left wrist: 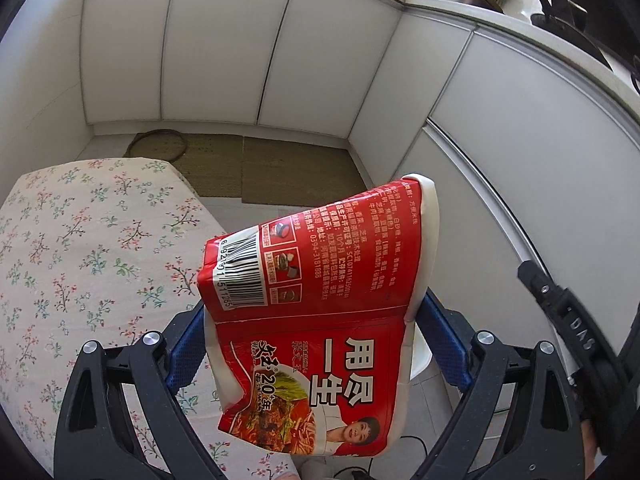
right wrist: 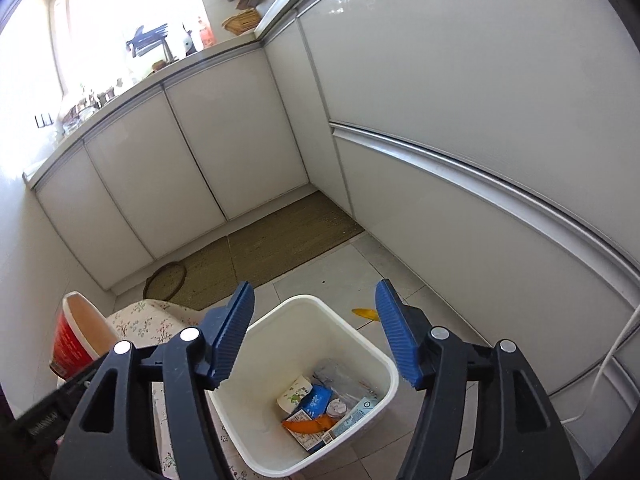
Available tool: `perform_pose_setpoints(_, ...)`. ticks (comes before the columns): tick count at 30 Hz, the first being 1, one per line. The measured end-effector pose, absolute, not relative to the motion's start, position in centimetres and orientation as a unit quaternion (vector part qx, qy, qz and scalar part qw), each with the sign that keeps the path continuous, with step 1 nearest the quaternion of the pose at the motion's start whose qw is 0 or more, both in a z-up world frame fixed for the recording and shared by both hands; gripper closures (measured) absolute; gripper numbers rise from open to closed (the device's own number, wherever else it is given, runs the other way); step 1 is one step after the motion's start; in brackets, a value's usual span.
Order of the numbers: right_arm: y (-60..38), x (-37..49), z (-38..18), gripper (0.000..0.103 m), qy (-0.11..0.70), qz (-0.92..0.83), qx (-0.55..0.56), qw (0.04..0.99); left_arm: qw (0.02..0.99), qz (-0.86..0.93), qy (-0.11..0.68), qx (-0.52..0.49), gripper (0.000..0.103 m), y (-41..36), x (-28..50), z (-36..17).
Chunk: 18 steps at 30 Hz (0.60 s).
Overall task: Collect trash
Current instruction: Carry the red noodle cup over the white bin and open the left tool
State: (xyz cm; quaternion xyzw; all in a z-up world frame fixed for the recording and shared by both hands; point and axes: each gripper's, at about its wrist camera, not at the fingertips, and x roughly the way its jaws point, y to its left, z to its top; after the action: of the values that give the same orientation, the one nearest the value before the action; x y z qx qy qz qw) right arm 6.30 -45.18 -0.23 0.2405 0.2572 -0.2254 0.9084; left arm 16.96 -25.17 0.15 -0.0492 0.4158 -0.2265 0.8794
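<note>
White kitchen cabinets (right wrist: 224,152) run round the corner ahead of both grippers, with a woven floor mat (right wrist: 280,240) along their foot. Left of the left gripper (left wrist: 316,344) is a table under a floral cloth (left wrist: 80,256). Directly below and ahead of the right gripper (right wrist: 316,332) stands a white trash bin (right wrist: 256,432) on the tiled floor, with cartons, wrappers and an orange scrap lying in its bottom. The left gripper is clamped on a crushed red noodle bowl (left wrist: 320,308), its blue pads pressing both sides, held off to the left of the right gripper and the bin. The right gripper's jaws stand apart with nothing between them. Just beyond the bin's far rim a small yellow scrap (right wrist: 366,314) lies on the floor.
</note>
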Motion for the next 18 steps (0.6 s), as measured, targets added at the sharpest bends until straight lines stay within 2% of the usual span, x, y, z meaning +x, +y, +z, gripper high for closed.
perform_pose_setpoints(9, -48.0, 3.9, 0.0, 0.037, 0.241, -0.239, 0.277, 0.899, 0.868, -0.239, 0.435, -0.030, 0.014, -28.6, 18.1, -2.1)
perform_pose_setpoints(11, -48.3, 3.7, 0.1, 0.030, 0.238, -0.245, 0.276, 0.898, 0.868, -0.244, 0.432, -0.029, 0.014, -28.7, 18.0, -2.1)
perform_pose_setpoints(18, -49.0, 3.5, -0.4, 0.030, 0.245, -0.261, 0.287, 0.889, 0.854, -0.257, 0.451, -0.026, 0.012, -29.7, 18.8, -2.7)
